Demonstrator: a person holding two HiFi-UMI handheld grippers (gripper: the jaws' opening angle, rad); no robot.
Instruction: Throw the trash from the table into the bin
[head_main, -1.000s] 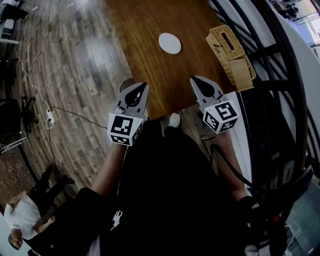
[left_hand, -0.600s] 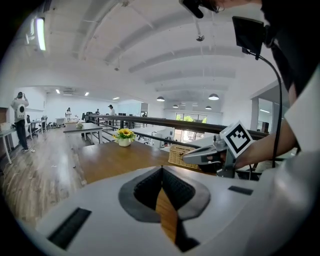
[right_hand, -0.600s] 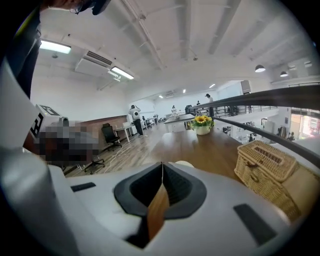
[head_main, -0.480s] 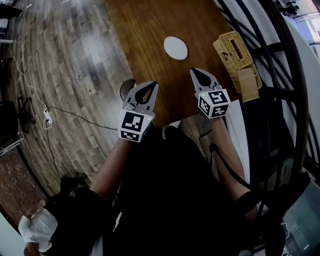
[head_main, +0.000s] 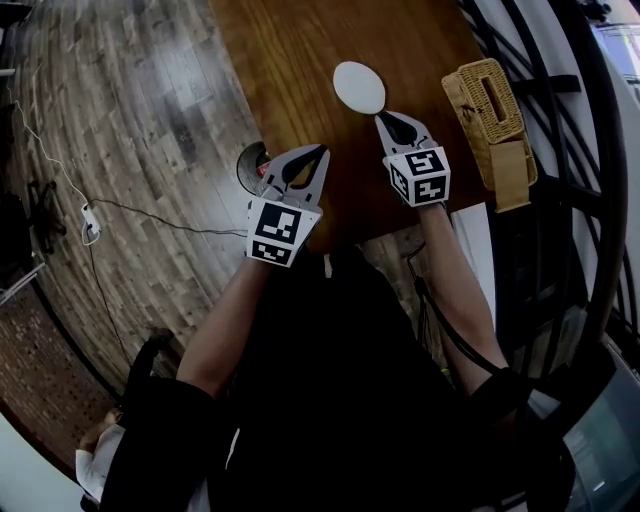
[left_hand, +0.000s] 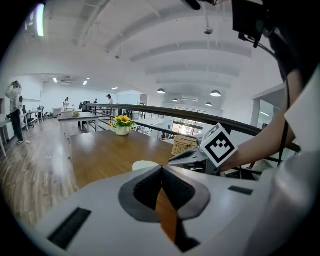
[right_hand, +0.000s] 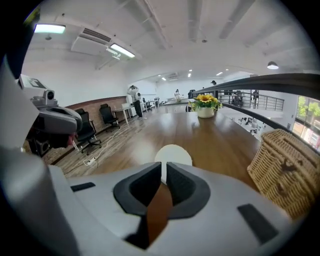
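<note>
wooden table (head_main: 290, 70) from above. i judge this the reach: a white disc (head_main: 359, 87), the likely trash, lies on the table towards its near end. my right gripper (head_main: 381, 117) hangs just short of it, jaws pressed together, empty; they must spread to pinch its rim. my left gripper (head_main: 323, 151), also pressed together and empty, is over the table's near left edge. wicker basket (head_main: 490, 115) at the table's right edge: lidded, contents hidden. bin (head_main: 250, 168) on the floor by the table's near left corner: something red inside.
</note>
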